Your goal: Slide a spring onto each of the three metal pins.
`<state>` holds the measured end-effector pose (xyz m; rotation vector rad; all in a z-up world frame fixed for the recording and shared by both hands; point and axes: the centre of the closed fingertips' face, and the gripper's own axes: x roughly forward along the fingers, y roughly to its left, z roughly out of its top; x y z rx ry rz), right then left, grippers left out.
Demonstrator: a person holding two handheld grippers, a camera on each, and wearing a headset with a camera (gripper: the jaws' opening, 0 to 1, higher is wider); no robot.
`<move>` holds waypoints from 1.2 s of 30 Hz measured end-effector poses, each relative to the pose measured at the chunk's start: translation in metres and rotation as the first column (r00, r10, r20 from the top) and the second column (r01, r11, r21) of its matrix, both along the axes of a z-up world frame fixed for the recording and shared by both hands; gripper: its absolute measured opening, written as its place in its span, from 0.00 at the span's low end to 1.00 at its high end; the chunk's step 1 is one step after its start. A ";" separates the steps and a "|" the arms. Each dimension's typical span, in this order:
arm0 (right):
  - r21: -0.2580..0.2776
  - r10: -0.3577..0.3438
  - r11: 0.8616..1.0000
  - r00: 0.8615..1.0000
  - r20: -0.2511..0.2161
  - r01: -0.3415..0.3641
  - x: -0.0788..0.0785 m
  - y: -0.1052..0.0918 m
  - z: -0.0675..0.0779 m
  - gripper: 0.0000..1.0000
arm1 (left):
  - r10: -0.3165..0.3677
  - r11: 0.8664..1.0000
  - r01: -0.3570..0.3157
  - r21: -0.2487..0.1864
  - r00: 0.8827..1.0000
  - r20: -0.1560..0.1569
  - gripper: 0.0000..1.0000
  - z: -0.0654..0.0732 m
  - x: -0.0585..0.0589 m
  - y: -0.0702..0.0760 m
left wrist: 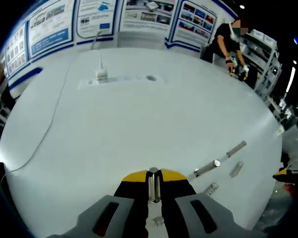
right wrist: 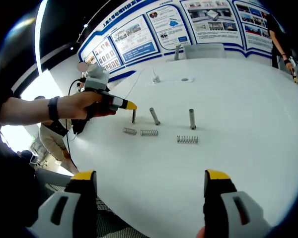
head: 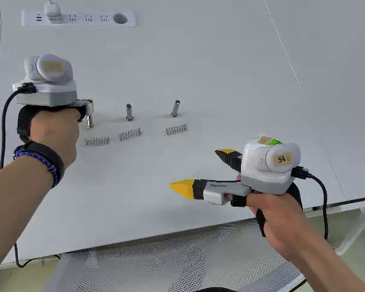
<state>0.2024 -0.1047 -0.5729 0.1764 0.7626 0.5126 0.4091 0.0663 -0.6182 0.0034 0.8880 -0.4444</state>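
1. Your left gripper point(left wrist: 153, 175) has its yellow-tipped jaws closed on a metal pin point(left wrist: 153, 191).
2. To the right, a second pin point(left wrist: 207, 168) and a third pin point(left wrist: 236, 148) stand on the white table point(left wrist: 139, 124), apart from each other.
3. One spring point(left wrist: 211, 188) lies near the second pin, and another spring point(left wrist: 236, 168) lies near the third.
4. On the far side sits a power strip point(left wrist: 121, 80) with a plug point(left wrist: 101, 75) in it.
5. Posters point(left wrist: 94, 15) line the far wall.
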 end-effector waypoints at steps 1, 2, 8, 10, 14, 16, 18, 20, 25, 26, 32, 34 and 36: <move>0.000 0.002 1.000 1.000 0.002 -0.002 0.000 0.000 0.000 0.91 | 0.000 1.000 0.000 0.000 1.000 0.001 0.07 0.001 -0.001 0.001; 0.000 0.002 1.000 1.000 0.003 -0.002 0.000 0.000 0.000 0.91 | -0.001 1.000 0.001 0.001 1.000 0.002 0.07 0.002 -0.001 0.001; 0.002 0.003 1.000 1.000 0.005 -0.003 0.001 0.001 0.001 0.91 | -0.010 1.000 0.010 0.008 1.000 0.017 0.07 0.007 -0.005 0.004; 0.002 0.003 1.000 1.000 0.008 -0.003 0.001 0.002 0.002 0.91 | -0.015 1.000 0.015 0.011 1.000 0.019 0.07 0.006 -0.004 0.005; 0.002 0.000 1.000 1.000 0.009 0.000 0.002 0.001 0.002 0.91 | -0.023 1.000 0.022 0.018 0.999 0.029 0.07 0.008 -0.007 0.006; 0.003 -0.002 1.000 1.000 0.011 0.002 0.002 0.001 0.003 0.91 | -0.026 1.000 0.025 0.017 0.999 0.031 0.07 0.009 -0.008 0.006; 0.002 -0.003 1.000 1.000 0.010 0.003 0.002 0.000 0.002 0.91 | -0.033 0.999 0.033 0.020 0.999 0.035 0.07 0.009 -0.010 0.006; 0.002 -0.003 1.000 1.000 0.010 0.003 0.002 0.000 0.002 0.91 | -0.035 0.999 0.034 0.021 0.999 0.037 0.07 0.010 -0.012 0.006; 0.006 -0.004 1.000 1.000 0.014 0.004 0.002 0.001 0.003 0.91 | -0.052 0.998 0.050 0.037 0.997 0.059 0.07 0.012 -0.015 0.008; 0.006 -0.004 1.000 1.000 0.013 0.004 0.002 0.001 0.003 0.91 | -0.050 0.998 0.048 0.036 0.997 0.061 0.07 0.012 -0.017 0.009; 0.005 0.001 1.000 1.000 0.012 -0.001 0.001 0.001 0.002 0.91 | -0.062 0.997 0.058 0.053 0.996 0.071 0.07 0.013 -0.019 0.010; 0.007 0.000 1.000 1.000 0.012 0.000 0.001 0.001 0.002 0.91 | -0.067 0.996 0.063 0.059 0.995 0.074 0.07 0.013 -0.022 0.010; 0.006 0.001 1.000 1.000 0.012 -0.001 0.001 0.001 0.002 0.91 | -0.074 0.995 0.069 0.066 0.994 0.077 0.07 0.012 -0.022 0.010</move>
